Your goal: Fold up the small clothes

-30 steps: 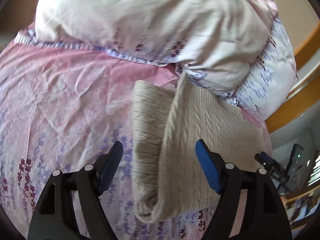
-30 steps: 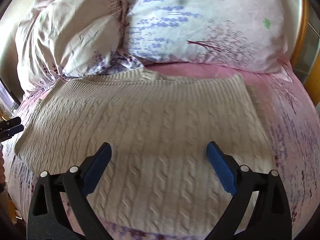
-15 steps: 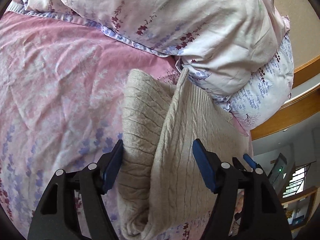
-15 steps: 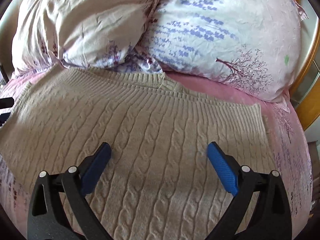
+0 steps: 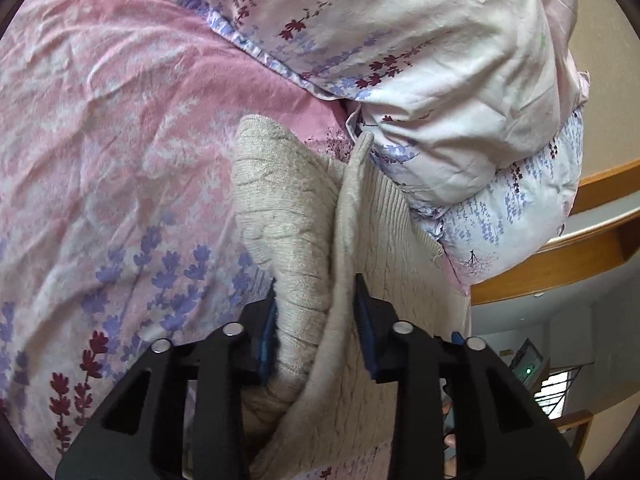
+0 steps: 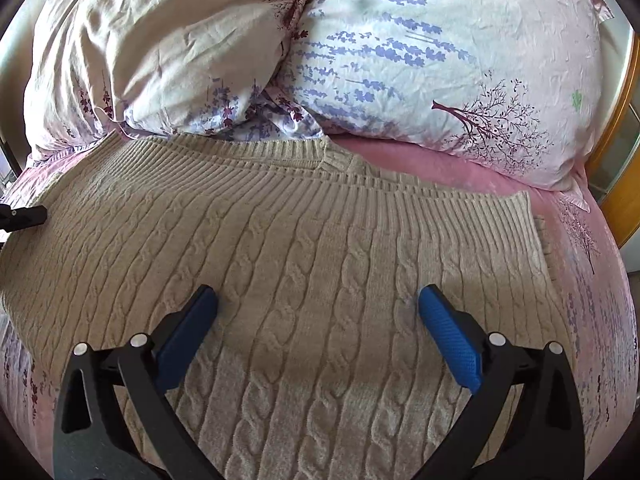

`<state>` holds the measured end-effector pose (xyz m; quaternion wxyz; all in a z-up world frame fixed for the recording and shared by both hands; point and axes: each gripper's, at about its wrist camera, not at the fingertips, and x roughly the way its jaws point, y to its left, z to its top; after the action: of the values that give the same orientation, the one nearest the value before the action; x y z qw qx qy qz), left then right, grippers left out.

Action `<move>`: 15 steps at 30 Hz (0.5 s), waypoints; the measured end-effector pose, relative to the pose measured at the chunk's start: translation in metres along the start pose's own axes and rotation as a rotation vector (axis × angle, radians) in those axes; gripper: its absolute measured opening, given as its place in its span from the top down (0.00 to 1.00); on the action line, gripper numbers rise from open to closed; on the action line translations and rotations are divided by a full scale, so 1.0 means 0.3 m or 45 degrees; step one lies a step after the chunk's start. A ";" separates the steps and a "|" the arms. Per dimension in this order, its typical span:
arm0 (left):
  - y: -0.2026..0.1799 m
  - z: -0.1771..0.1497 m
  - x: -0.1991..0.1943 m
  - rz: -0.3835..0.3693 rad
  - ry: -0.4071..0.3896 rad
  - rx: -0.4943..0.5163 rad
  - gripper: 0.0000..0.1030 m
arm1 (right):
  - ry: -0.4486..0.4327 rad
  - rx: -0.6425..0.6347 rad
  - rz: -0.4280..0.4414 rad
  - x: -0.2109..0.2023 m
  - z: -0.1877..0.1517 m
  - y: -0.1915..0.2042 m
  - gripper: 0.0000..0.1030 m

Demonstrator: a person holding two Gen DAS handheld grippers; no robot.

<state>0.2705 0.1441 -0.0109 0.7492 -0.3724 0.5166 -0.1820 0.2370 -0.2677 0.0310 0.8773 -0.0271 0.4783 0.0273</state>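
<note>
A beige cable-knit sweater (image 6: 320, 220) lies flat on the pink floral bed sheet (image 5: 120, 140), its ribbed hem toward the pillows. In the left wrist view its side edge (image 5: 280, 208) is doubled over into a thick roll. My left gripper (image 5: 316, 284) has that roll between its blue pads; the jaws are closing and both pads press into the knit. My right gripper (image 6: 318, 294) hovers low over the middle of the sweater, open wide, with only flat knit under it. The left gripper's black tip (image 6: 24, 216) shows at the sweater's left edge.
Two floral pillows (image 6: 440, 60) and a bunched duvet (image 5: 420, 60) crowd the sweater's far edge. A wooden bed frame (image 5: 560, 264) runs along the right side. Bare pink sheet stretches to the left of the sweater in the left wrist view.
My left gripper sank onto the sweater's rolled edge and its jaws narrowed from wide apart to pinching the knit. My right gripper shifted across the sweater and stayed wide.
</note>
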 end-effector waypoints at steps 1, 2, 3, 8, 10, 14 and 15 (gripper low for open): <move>0.004 -0.002 0.002 -0.005 -0.007 -0.016 0.71 | -0.001 0.001 0.001 0.000 -0.001 0.000 0.02; 0.002 -0.003 0.003 -0.008 -0.010 -0.023 0.72 | 0.000 0.003 0.003 0.000 0.000 -0.001 0.02; 0.001 -0.004 0.004 -0.007 -0.011 -0.026 0.73 | 0.002 0.006 0.006 0.001 -0.001 -0.002 0.02; -0.042 0.001 -0.003 -0.073 -0.015 -0.016 0.79 | 0.008 0.010 0.018 0.001 0.002 -0.006 0.02; -0.078 -0.002 -0.008 -0.127 -0.020 0.023 0.79 | 0.007 0.010 0.022 0.002 0.002 -0.008 0.02; -0.151 -0.013 0.002 -0.213 -0.014 0.066 0.80 | 0.007 0.011 0.029 0.003 0.003 -0.011 0.02; -0.172 -0.018 0.006 -0.238 -0.011 0.073 0.80 | 0.008 0.013 0.031 -0.004 0.000 -0.011 0.02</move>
<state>0.2722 0.1069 0.0255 0.7416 -0.3980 0.4710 -0.2642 0.2367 -0.2711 0.0321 0.8756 -0.0168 0.4815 0.0355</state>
